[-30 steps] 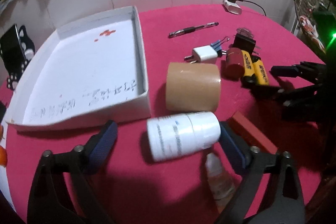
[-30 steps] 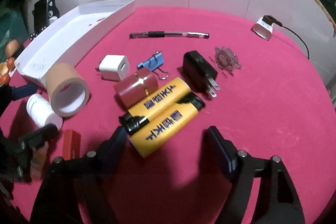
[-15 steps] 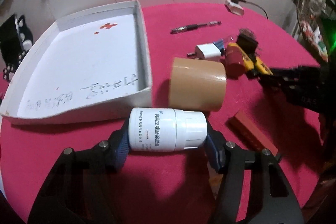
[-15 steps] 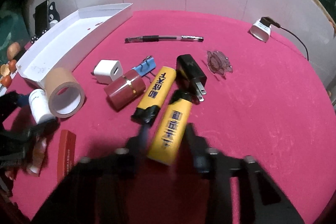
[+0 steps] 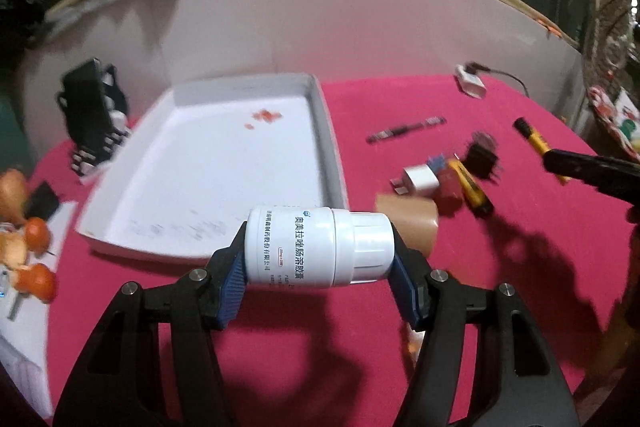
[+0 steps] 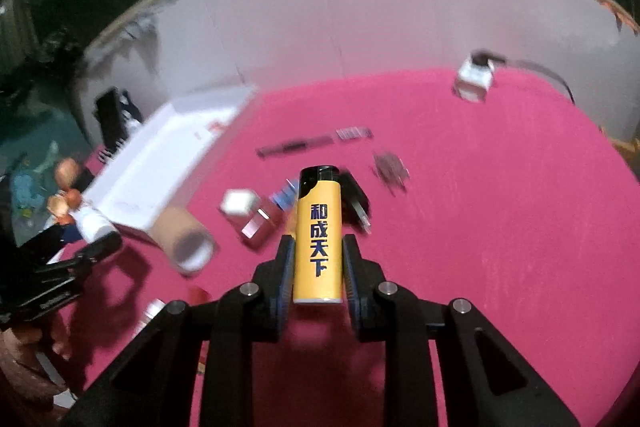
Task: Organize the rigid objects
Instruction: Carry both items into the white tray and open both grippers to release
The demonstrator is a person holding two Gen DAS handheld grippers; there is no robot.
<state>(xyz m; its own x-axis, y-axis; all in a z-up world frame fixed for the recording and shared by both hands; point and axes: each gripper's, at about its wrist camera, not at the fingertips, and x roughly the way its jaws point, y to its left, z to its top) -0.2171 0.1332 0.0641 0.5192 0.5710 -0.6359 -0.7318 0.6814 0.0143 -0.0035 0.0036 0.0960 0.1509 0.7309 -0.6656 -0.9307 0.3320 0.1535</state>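
My left gripper (image 5: pixel 318 275) is shut on a white pill bottle (image 5: pixel 318 247), held sideways above the red table, in front of the white tray (image 5: pixel 324 115). My right gripper (image 6: pixel 318 269) is shut on a yellow lighter (image 6: pixel 319 235), lifted off the table and pointing forward. The lighter also shows in the left wrist view (image 5: pixel 534 139), and the bottle in the right wrist view (image 6: pixel 94 225). A second yellow lighter (image 5: pixel 472 189) lies on the table.
A brown tape roll (image 5: pixel 406 227), white charger cube (image 5: pixel 418 181), dark red case (image 5: pixel 450 191), black plug (image 5: pixel 482 157), blue clip (image 5: pixel 436 161) and pen (image 5: pixel 406 129) lie right of the tray. A white adapter with cable (image 5: pixel 472 85) sits at the back.
My left gripper closed on the pill bottle and lifted it. My right gripper closed on one yellow lighter and raised it off the table.
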